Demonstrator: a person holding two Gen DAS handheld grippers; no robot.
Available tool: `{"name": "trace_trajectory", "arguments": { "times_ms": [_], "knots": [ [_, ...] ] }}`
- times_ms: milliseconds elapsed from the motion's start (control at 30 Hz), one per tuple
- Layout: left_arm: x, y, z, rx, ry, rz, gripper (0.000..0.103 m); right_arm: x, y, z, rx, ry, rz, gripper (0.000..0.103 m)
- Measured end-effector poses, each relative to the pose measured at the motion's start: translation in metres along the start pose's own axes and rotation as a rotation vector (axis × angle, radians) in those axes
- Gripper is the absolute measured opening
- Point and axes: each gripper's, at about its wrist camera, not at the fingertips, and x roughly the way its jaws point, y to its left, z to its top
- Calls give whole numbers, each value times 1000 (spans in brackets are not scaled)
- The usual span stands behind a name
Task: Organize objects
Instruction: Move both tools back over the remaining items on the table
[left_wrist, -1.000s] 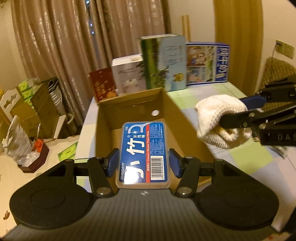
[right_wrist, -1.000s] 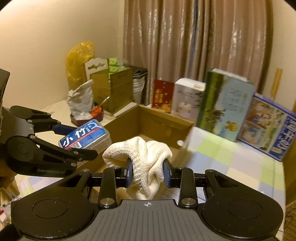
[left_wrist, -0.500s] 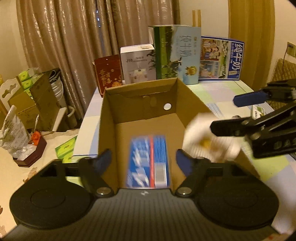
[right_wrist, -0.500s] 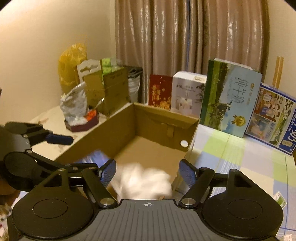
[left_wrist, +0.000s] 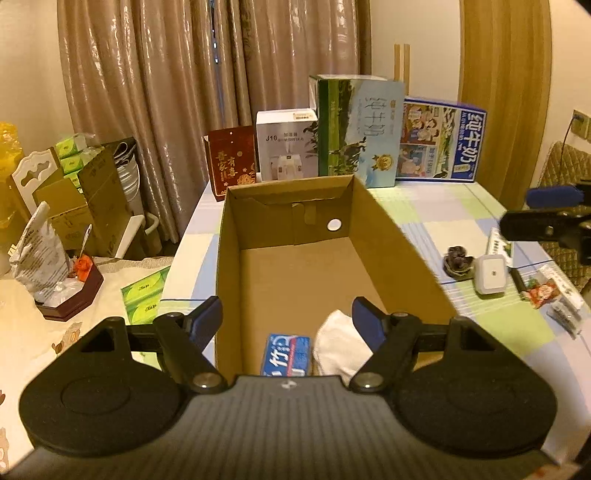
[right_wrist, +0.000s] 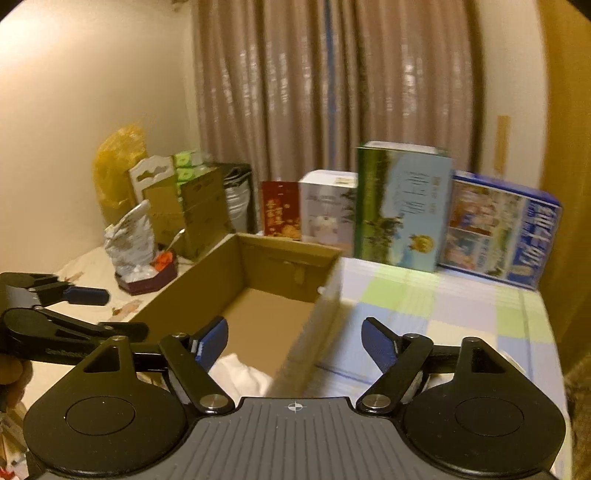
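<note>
With both our left gripper (left_wrist: 287, 319) and right gripper (right_wrist: 294, 338) spread wide and empty above the cardboard box (left_wrist: 402, 258), the loose items (left_wrist: 491, 271) on the table lie nearer our right gripper.

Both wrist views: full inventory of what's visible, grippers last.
cardboard box: 1, brown, open, centre of table
floss pick box: 1, blue, inside cardboard box, near end
cloth: 1, white, inside cardboard box, right of floss pick box
table: 1, green-white checked cover
milk cartons: 2, green and blue, behind cardboard box
white carton: 1, left of the milk cartons
red box: 1, far left of that row
small items: several, mixed, table right
left gripper: jaws open, empty
right gripper: jaws open, empty
</note>
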Motion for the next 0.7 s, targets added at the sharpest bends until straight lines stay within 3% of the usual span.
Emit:
{"name": "trace_trajectory", "arguments": {
  "times_ms": [233,533,700],
  "knots": [
    [-43,-22,-9,-25,-17,-28,76,-72,-25,-25,97,-25,-107,88],
    [-84,-67,-21,-42,-44,-95,93,-156,-63,-66,153,-31,-268,100],
    [-90,-101,-24,-24,-44,-153,102,-189,-86,-94,170,0,-360,101]
  ]
}}
